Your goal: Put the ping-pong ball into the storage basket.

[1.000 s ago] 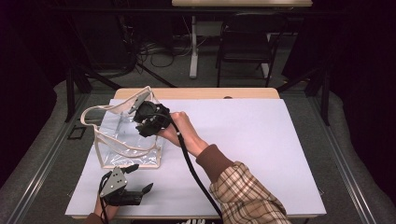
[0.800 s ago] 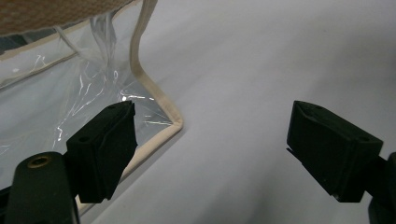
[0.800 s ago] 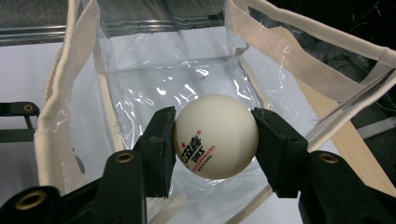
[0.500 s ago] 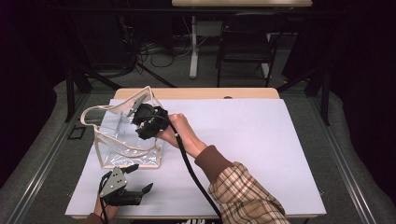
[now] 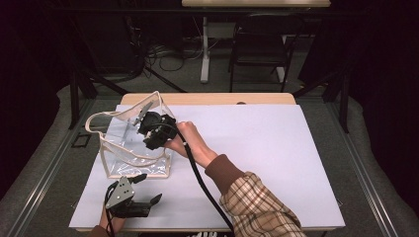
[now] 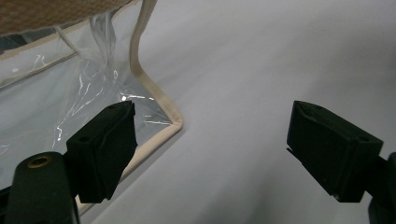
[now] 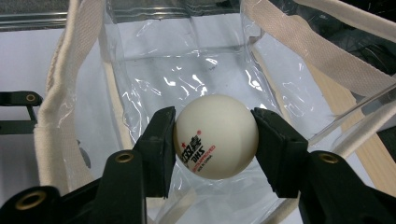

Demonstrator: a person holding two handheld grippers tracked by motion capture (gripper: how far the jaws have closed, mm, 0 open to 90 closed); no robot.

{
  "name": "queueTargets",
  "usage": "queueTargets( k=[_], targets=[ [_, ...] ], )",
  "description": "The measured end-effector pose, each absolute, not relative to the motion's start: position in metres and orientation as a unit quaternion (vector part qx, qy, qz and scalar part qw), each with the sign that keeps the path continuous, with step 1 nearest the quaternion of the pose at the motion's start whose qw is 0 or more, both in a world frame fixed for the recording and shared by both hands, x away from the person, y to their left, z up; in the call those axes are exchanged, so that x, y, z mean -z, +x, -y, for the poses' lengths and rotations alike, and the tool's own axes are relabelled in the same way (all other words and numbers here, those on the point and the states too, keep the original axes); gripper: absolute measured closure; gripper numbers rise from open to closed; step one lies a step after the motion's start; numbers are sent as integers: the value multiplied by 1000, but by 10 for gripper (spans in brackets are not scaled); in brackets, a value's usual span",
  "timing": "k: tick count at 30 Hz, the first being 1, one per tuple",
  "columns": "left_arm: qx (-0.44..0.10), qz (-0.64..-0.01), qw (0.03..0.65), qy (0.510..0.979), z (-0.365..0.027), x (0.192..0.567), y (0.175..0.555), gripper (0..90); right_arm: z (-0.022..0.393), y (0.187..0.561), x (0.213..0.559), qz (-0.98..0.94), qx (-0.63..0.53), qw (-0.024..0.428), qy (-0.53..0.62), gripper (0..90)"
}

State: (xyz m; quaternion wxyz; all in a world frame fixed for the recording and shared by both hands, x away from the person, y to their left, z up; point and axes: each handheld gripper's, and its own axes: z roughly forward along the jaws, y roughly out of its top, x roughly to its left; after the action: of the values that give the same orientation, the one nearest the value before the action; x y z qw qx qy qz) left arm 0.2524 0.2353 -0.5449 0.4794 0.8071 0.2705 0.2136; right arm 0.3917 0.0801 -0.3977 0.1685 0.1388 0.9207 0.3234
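Since earlier frame: right gripper (image 5: 148, 129) barely shifted at bag mouth, left gripper (image 5: 141, 192) unmoved; EARLIER/NOW match. Item: table-tennis ball (image 7: 215, 136), clamped betw. right jaws, over clear tote bag (image 5: 131, 148) opening. Left jaws wide apart, holding nothing, by bag's near corner. Advice: lower inside before release; mind cream rim, handles (image 7: 322, 51); open table (image 5: 276, 148) to the right.

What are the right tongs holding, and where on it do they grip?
The right tongs hold a white table tennis ball, pinched at its two opposite sides, over the clear bag.
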Motion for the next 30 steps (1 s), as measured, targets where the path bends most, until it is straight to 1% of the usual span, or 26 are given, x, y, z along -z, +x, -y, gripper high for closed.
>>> queueTargets(
  k=[30],
  targets=[
    [-212, -272, 480, 807, -235, 545, 252, 161, -89, 392, 406, -933, -295, 155, 137, 506]
  ],
)
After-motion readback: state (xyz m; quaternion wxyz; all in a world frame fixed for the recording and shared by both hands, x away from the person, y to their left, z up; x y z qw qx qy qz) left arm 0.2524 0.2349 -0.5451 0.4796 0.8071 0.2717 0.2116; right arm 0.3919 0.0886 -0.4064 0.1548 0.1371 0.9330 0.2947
